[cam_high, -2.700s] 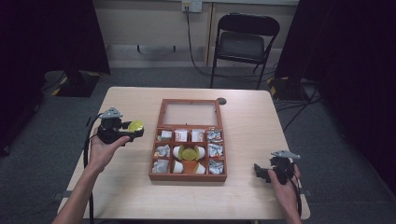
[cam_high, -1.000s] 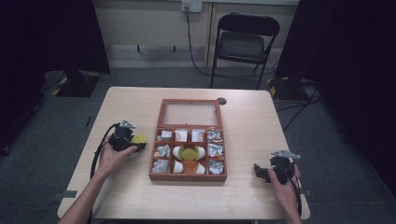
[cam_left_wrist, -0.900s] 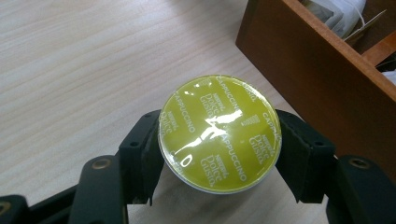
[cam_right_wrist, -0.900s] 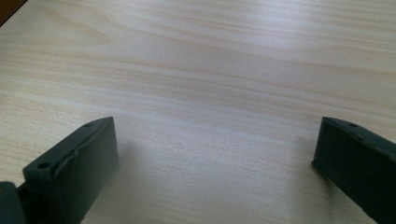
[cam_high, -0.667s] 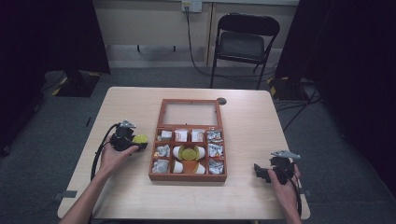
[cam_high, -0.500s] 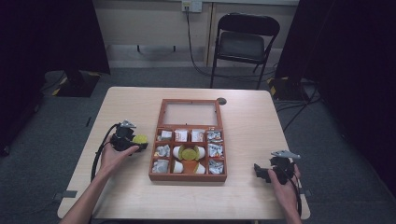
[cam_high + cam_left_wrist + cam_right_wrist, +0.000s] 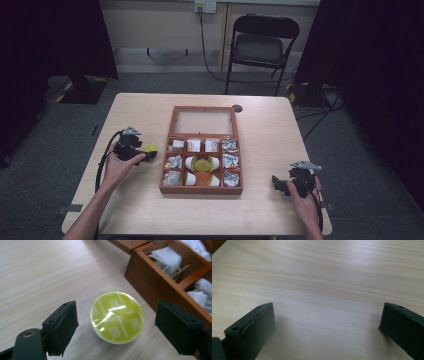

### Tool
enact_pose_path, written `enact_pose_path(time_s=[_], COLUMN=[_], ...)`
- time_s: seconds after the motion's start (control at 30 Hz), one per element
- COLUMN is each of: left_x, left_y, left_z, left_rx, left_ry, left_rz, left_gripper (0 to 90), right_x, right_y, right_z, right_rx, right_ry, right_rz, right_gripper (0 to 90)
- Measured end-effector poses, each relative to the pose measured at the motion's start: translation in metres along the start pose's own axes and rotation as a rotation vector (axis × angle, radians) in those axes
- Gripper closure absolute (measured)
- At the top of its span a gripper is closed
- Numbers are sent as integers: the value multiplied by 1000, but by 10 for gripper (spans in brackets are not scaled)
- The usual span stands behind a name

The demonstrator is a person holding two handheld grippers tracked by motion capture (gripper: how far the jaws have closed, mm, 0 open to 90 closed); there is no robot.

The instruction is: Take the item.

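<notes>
Yellow capsule [image 7: 117,316] between parted jaws, beside box wall [image 7: 150,293]

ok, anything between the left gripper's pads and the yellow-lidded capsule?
Nothing visible. The yellow-lidded capsule sits on the table between the left gripper's jaws, which have just been opening; bare gaps show on both sides. The wooden compartment box stands close beside it, outside the jaws.

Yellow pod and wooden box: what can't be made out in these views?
- Pod: the foil lid's print is blurred in the left gripper view; the lid hides the cup under it.
- Box: packets too small to read in the high view; cut off by the top and right edges in the left gripper view.
- Left gripper: jaws just opening, clear of the pod.
</notes>
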State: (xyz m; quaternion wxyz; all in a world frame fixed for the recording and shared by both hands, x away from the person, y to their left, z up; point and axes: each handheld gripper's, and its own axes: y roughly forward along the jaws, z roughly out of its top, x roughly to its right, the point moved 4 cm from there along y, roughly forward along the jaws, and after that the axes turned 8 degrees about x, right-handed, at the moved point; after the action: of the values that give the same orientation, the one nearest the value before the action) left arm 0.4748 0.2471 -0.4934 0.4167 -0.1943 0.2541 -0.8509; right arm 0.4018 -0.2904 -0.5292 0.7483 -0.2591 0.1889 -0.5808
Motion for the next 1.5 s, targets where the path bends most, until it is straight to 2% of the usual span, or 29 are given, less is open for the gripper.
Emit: enact_pose_path(time_s=[0.07, 0.13, 0.23, 0.27, 0.33, 0.4, 0.5, 0.57, 0.67, 0.77, 0.8, 0.83, 0.9, 1.03, 1.07, 1.13, 1.17, 1.2, 1.23, 1.3, 1.4, 1.43, 1.5], left_x=[1, 2, 4, 6, 7, 7, 4, -2, -14, -23, -23, -26, -31, -39, -43, -45, -46, -48, -49, -51, -53, -57, -59], left_y=[-1, -8, -14, -17, -23, -30, -40, -49, -59, -62, -62, -64, -69, -75, -77, -77, -77, -77, -76, -74, -73, -70, -68], left_z=[1, 3, 6, 7, 8, 10, 9, 8, 5, 0, 0, -4, -9, -19, -26, -34, -36, -42, -44, -52, -56, -62, -67], left_rx=[13, 20, 44, 45, 48, 53, 60, 62, 84, 56, 56, 63, 52, 44, 30, -6, 19, 24, 9, -23, -32, -41, -49], left_ry=[-9, 9, -15, -11, 30, 35, -1, 0, -64, -60, -60, -90, -79, -98, -98, -63, -84, -111, -105, -77, -83, -110, -122], left_rz=[-1, -3, -11, -18, 16, 28, 29, 57, 87, 148, 148, 138, 163, 186, 202, 243, 249, 236, 238, 278, 269, 257, 261], left_gripper=[175, 175, 169, 169, 167, 166, 170, 173, 173, 178, 180, 180, 180, 180, 180, 180, 177, 176, 176, 177, 177, 177, 180], right_x=[0, 0, 0, 0, 0, 0, 0, 0, 0, 0, 0, 0, 0, 0, 0, 0, 0, 0, 0, 0, 0, 0, 0], right_y=[0, 0, 0, 0, 0, 0, 0, 0, 0, 0, 0, 0, 0, 0, 0, 0, 0, 0, 0, 0, 0, 0, 0], right_z=[0, 0, 0, 0, 0, 0, 0, 0, 0, 0, 0, 0, 0, 0, 0, 0, 0, 0, 0, 0, 0, 0, 0], right_rx=[0, 0, 0, 0, 0, 0, 0, 0, 0, 0, 0, 1, 1, 0, 1, 0, 1, 1, 1, 1, 1, 1, 1], right_ry=[0, 0, 0, 0, 0, 0, 0, 0, 0, 0, 0, 2, 2, 2, 2, 2, 2, 2, 2, 2, 2, 2, 2], right_rz=[0, 0, 0, 1, 1, 1, 0, 0, 0, 0, 0, -1, -1, -1, -1, -1, -1, -1, -1, -1, -1, -1, -1], right_gripper=[0, 0, 0, 0, 0, 0, 0, 0, 0, 0, 0, 0, 0, 0, 0, 0, 0, 0, 0, 0, 0, 0, 0])
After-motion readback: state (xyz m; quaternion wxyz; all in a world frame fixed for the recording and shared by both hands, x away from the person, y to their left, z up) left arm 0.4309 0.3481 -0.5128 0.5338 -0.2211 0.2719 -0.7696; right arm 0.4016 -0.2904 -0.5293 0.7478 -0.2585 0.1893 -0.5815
